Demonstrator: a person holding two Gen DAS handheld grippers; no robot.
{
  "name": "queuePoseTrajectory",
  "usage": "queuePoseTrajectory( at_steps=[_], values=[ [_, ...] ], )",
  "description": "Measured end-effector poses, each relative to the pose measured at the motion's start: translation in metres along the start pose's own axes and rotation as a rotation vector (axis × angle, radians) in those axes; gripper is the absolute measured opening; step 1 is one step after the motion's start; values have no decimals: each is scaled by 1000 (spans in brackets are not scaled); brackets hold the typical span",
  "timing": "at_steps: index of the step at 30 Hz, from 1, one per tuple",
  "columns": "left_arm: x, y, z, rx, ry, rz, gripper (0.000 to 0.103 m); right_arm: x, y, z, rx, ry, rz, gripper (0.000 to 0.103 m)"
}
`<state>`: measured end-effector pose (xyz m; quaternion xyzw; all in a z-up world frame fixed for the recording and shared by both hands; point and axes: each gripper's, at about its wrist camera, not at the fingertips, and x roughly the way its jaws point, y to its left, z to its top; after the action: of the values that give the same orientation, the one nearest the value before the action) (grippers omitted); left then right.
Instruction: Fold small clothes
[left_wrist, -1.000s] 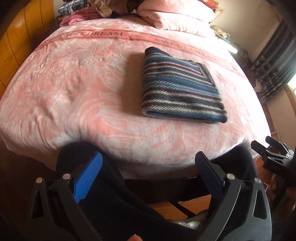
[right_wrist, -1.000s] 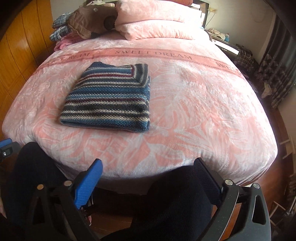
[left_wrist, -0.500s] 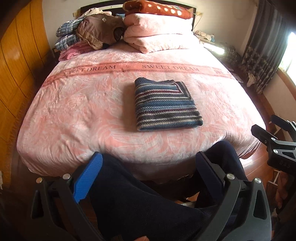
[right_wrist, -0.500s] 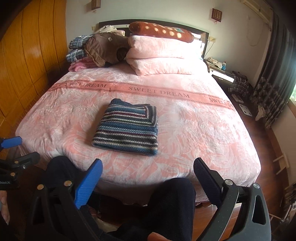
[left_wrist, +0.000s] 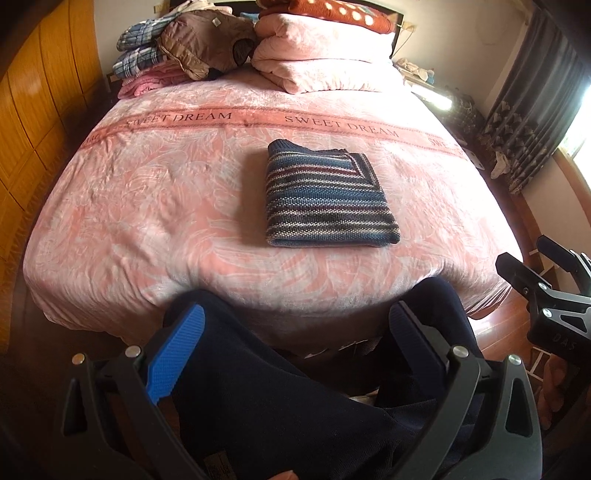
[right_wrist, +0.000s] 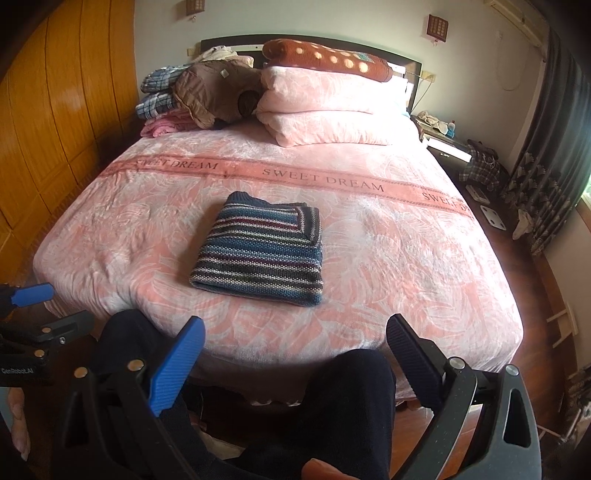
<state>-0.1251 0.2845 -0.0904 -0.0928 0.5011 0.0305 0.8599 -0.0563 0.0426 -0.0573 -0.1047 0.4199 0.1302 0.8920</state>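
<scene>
My left tongs (left_wrist: 293, 354) gape wide with nothing between the fingers, low in the left wrist frame over my dark trousers (left_wrist: 295, 413). My right tongs (right_wrist: 295, 360) gape just as wide and just as empty, low in the right wrist frame.

The sweater (left_wrist: 325, 199) lies on the pink bed (left_wrist: 147, 206), a flat striped rectangle, already folded by the look of it. In the left view it sits just right of centre, above and beyond my fingers; in the right view the sweater (right_wrist: 262, 251) sits a little left of centre. So it lies ahead of both tongs and between them, well apart from either, with the near edge of the bed in between.

Its stripes run across the frame and the thick folded edge faces me. In the left view it looks slightly longer away from me than across, but the fisheye makes that hard to trust.

Neither hand seems clearly nearer; the sweater's offset from centre is much the same in both views.

I judge this piece done. The plaid and pink clothes (right_wrist: 162, 99) heaped in the upper left, beside the pillows (right_wrist: 332, 107), lie toward my left side, so that hand would likely lead.
</scene>
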Motion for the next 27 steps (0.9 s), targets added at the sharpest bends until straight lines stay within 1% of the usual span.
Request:
queuePoseTrajectory(
  at_steps=[10, 19, 27],
  values=[
    [7, -10, 9, 21, 9, 13, 100, 11, -5, 4, 11, 11, 5, 99],
    [5, -9, 11, 15, 5, 39, 100, 16, -6, 4, 12, 15, 16, 99],
    [3, -6, 13, 9, -1, 46, 100, 17, -3, 5, 0, 12, 16, 99]
  ],
)
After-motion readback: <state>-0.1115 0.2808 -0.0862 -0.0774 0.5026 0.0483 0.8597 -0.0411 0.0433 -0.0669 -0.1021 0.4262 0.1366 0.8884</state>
